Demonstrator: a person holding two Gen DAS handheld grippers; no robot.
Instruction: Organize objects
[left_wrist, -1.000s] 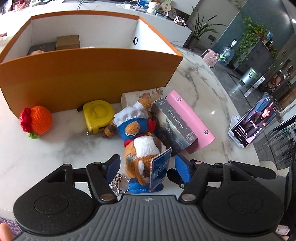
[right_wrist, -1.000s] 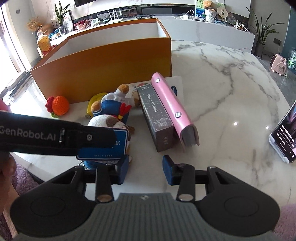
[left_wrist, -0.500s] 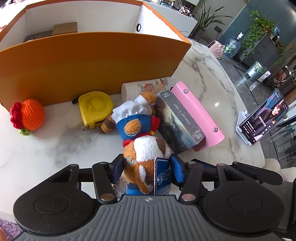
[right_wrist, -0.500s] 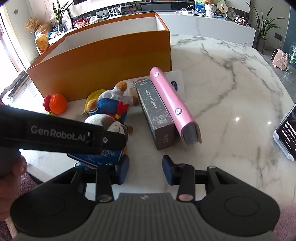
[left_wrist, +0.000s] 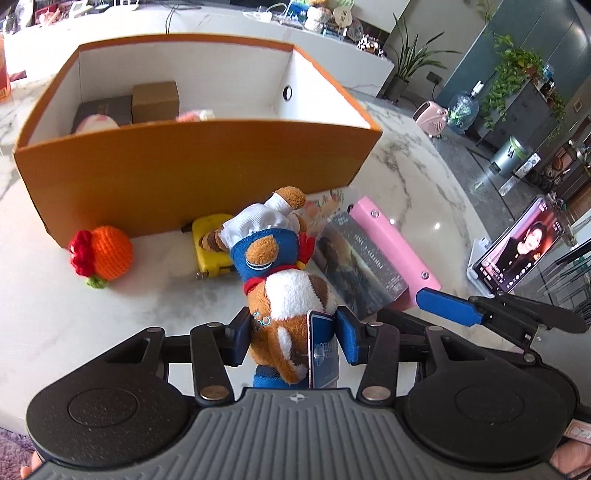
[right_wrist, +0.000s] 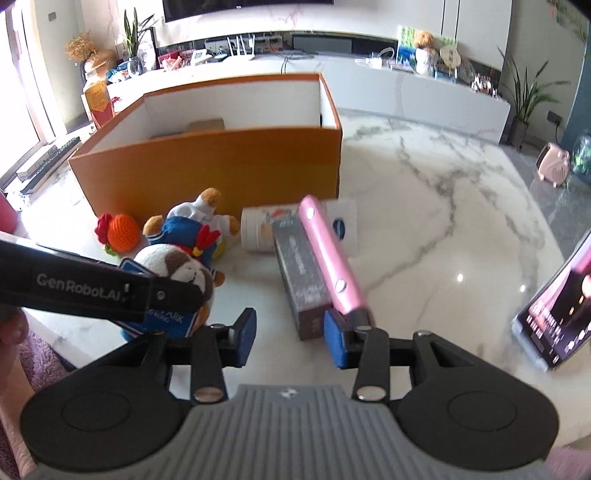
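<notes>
My left gripper (left_wrist: 291, 341) is shut on a plush dog (left_wrist: 284, 295) with a white chef hat, blue bandana and a blue tag, and holds it lifted above the marble table. The dog also shows in the right wrist view (right_wrist: 177, 266), behind the left gripper's arm. My right gripper (right_wrist: 290, 341) is open and empty, low over the table, with its right finger close to the near ends of a grey photo-card box (right_wrist: 301, 284) and a pink case (right_wrist: 328, 254). The orange storage box (left_wrist: 184, 173) stands behind them, open on top.
A crocheted orange (left_wrist: 107, 254), a yellow tape measure (left_wrist: 208, 251) and a white printed cylinder (right_wrist: 258, 229) lie along the box's front wall. Inside the box are a brown carton (left_wrist: 155, 101) and dark items. A phone on a stand (left_wrist: 517, 251) plays video at the right.
My left gripper closed on the plush dog and lifted it off the table, so the view now looks down into the box. My right gripper moved forward toward the grey box and pink case.
</notes>
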